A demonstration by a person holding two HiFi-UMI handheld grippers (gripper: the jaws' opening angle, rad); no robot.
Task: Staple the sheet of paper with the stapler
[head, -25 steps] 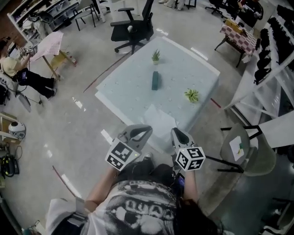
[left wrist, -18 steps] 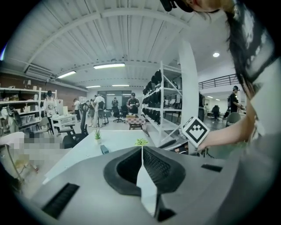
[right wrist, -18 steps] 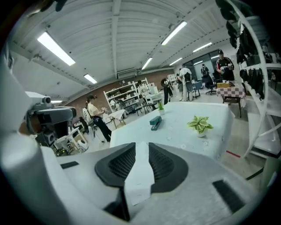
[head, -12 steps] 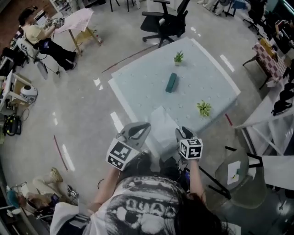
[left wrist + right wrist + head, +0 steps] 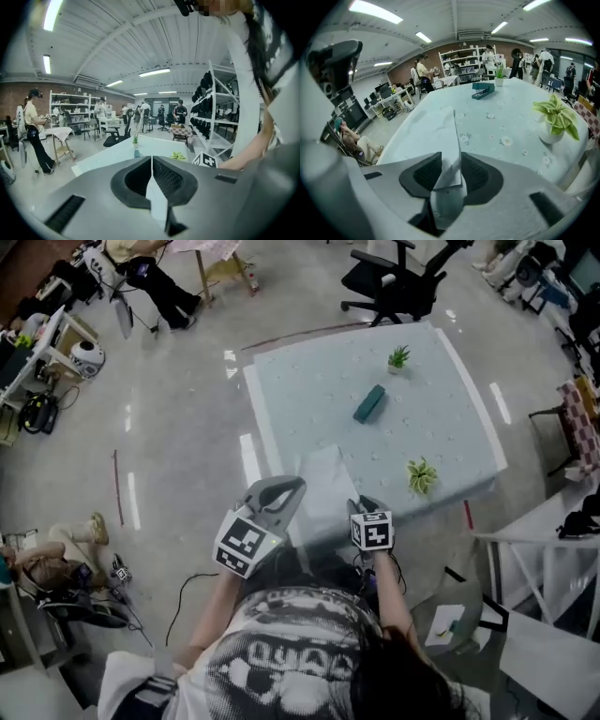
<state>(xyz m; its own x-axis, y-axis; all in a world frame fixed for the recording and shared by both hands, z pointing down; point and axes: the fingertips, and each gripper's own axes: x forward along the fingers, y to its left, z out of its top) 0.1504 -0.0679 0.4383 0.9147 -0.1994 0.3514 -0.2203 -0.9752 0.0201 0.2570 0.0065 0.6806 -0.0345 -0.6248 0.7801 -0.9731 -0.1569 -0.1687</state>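
Observation:
A white sheet of paper (image 5: 323,486) lies at the near edge of the pale blue table (image 5: 309,399) and hangs over it. The dark teal stapler (image 5: 369,403) rests further back on the cloth, far from both grippers. My left gripper (image 5: 279,491) is shut on the sheet's left edge; in the left gripper view the paper (image 5: 155,199) runs down from the closed jaws (image 5: 151,161). My right gripper (image 5: 364,509) is at the sheet's right side. Its jaws (image 5: 447,161) are opening, with the paper (image 5: 449,140) standing edge-on in the gap and the stapler (image 5: 483,91) far beyond.
Two small potted plants stand on the table, one at the back (image 5: 398,358) and one near the right front (image 5: 421,474). A black office chair (image 5: 398,282) is behind the table and a grey chair (image 5: 459,620) at the right. A person sits on the floor at the left (image 5: 47,563).
My right gripper has sunk toward the table's near edge beside the sheet. The left gripper has kept its place at the paper. The head view has swung, so the table now sits more to the right.

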